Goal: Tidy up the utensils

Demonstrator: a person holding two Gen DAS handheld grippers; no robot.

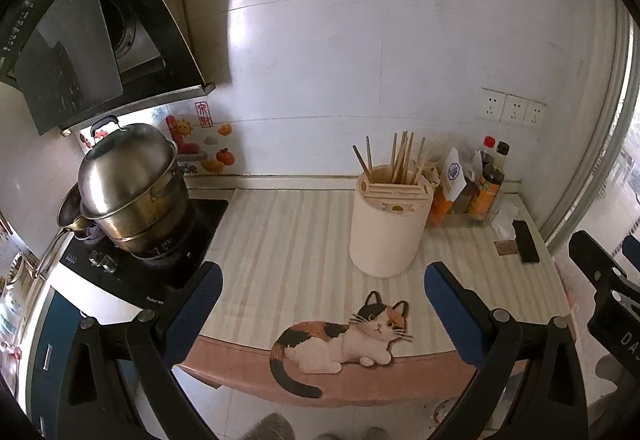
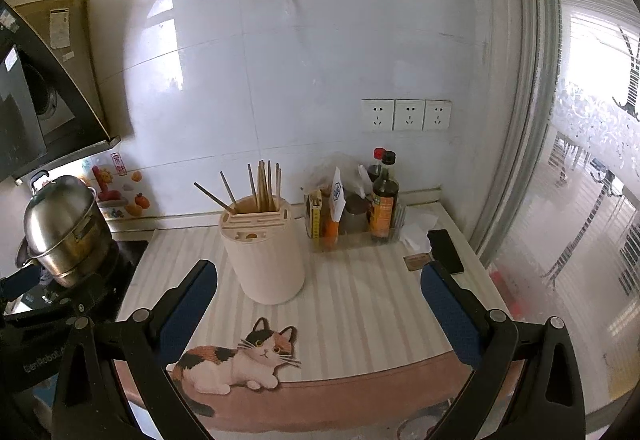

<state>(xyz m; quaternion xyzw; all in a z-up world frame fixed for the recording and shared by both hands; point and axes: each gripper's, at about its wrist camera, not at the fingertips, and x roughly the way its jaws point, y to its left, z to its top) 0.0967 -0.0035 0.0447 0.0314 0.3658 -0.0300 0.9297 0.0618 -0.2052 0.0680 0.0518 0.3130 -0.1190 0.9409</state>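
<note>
Fingers of the left gripper [image 1: 322,304] stand wide apart with nothing between them, and the right gripper [image 2: 318,304] is spread in the same way, also holding nothing. Both hover above the near edge of the counter, which is covered by a striped mat [image 1: 288,232] with a brown border. Just ahead of the left gripper, between its blue pads, lies the printed calico cat [image 1: 340,340] on the mat; from the right gripper the same cat [image 2: 240,360] is ahead and a little to the left. At the right edge of the left wrist view, part of the right gripper shows beside the counter.

Beyond the cat stands the cream utensil holder [image 1: 388,228], upright on the mat, slightly right of the left gripper's centre line and slightly left of the right one's. Wooden chopsticks [image 1: 402,159] stick up from its back compartment, some leaning outward.

Further on, right of the holder, a clear tray holds sauce bottles [image 2: 384,199] and packets against the wall. A black phone [image 2: 446,250] lies flat, just past the right finger of the right gripper. Far to the left, a steel pot [image 1: 132,187] with its lid sits on the black stove [image 1: 160,260]. Three white sockets [image 2: 406,115] are on the tiled wall behind.
</note>
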